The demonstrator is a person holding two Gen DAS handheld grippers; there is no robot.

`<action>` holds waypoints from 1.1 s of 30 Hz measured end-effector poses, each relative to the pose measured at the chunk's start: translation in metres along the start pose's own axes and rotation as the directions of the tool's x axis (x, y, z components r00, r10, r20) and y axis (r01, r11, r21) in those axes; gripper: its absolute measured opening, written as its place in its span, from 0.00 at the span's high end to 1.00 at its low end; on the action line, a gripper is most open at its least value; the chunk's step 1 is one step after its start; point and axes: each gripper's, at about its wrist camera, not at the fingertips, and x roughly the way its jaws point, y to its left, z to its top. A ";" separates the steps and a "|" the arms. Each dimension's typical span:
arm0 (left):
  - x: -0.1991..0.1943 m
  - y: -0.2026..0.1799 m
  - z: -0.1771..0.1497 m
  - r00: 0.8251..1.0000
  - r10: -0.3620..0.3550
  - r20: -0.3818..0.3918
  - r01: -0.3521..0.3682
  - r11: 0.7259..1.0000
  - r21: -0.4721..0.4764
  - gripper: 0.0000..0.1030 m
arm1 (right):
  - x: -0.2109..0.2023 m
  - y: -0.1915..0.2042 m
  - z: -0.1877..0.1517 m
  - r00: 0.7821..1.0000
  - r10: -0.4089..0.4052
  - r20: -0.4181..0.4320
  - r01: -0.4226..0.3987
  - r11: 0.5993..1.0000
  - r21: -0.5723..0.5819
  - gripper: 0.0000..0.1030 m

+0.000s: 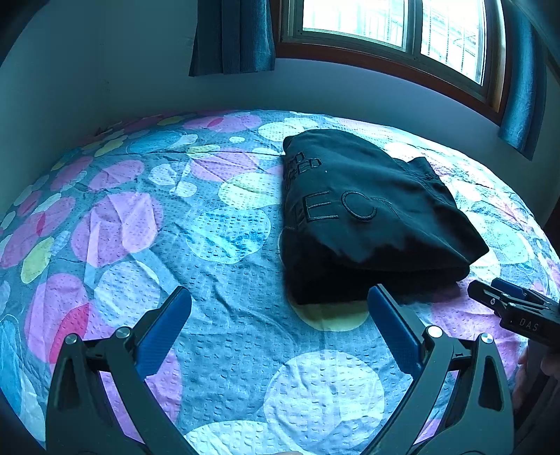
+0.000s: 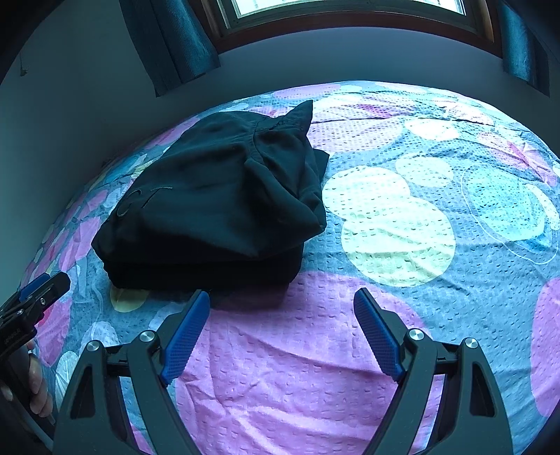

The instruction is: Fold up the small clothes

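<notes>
Here the folded black garment (image 1: 364, 217) lies lengthwise away from both wrist cameras.

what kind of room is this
Most likely a bedroom: a bed under a circle-patterned bedspread, a window with dark curtains behind it, and a folded black garment lying on the bed.

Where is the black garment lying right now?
The folded black garment lies on the dotted bedspread, toward the window side, just beyond both open grippers; neither touches it.
</notes>
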 end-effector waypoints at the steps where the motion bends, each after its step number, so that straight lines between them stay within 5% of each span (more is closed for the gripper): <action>1: 0.000 0.000 0.000 1.000 0.001 0.000 -0.001 1.000 0.001 0.02 | 0.001 0.000 0.000 1.000 0.000 -0.001 0.000 1.000 0.000 0.19; 29: 0.001 -0.002 -0.001 1.000 0.000 -0.017 0.000 1.000 0.008 0.02 | 0.008 0.004 -0.004 0.999 0.009 -0.031 -0.009 1.000 -0.012 0.19; 33: -0.011 0.002 0.001 0.999 -0.011 0.052 0.011 1.000 -0.005 0.02 | 0.009 0.005 -0.005 0.999 0.013 -0.034 -0.014 1.000 -0.014 0.19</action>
